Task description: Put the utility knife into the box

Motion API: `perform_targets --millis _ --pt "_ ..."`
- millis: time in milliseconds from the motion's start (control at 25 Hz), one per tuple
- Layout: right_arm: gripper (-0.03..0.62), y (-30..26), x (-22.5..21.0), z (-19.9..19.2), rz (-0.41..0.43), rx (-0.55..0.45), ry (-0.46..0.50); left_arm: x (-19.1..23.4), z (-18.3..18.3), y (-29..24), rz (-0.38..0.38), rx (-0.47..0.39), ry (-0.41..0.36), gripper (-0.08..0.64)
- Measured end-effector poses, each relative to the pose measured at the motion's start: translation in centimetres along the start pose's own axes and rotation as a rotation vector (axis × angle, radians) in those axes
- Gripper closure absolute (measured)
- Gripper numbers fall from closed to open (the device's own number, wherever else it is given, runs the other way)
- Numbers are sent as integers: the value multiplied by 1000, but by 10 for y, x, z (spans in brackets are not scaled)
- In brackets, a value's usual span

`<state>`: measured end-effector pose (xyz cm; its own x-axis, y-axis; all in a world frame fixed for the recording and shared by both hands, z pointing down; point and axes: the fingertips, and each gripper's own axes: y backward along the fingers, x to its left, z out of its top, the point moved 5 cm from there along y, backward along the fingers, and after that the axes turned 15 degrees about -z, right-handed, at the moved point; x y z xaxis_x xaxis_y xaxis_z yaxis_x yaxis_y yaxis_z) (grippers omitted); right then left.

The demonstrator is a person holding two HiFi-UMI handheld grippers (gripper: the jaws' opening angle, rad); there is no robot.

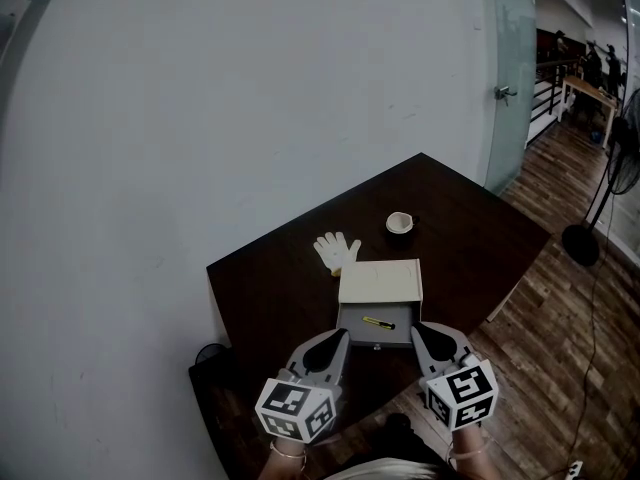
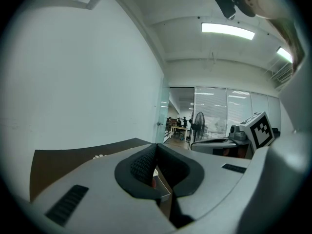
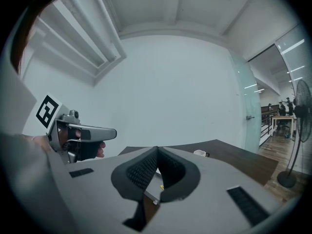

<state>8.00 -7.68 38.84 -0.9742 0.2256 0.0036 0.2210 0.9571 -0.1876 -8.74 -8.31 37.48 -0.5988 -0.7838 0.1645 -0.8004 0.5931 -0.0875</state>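
The left gripper (image 1: 333, 346) is hovering, fingers closed and empty, by the near edge of the surface (image 1: 268, 290). The utility knife (image 1: 378, 322) is lying in the open drawer (image 1: 352, 326) of the box (image 1: 380, 280). The right gripper (image 1: 427, 338), fingers likewise closed on nothing, should probably be pushing the drawer front squarely.

- The head view is dim. The dark counter (image 1: 460, 218) reads almost black, while the pale wall (image 1: 250, 88) is evenly lit with no hard shadows.
- A ceiling strip lamp (image 2: 227, 30) glares white in the left gripper view, and the far windows (image 2: 234, 111) are bright.
- Both gripper views bend strongly and have black corners.
- Surfaces nearest each lens look soft.
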Motion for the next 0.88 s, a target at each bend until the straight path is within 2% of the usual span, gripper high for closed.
perform_targets --millis 880 --pt "584 -60 -43 -6 0 34 -36 36 -1 -63 -5 9 6 543"
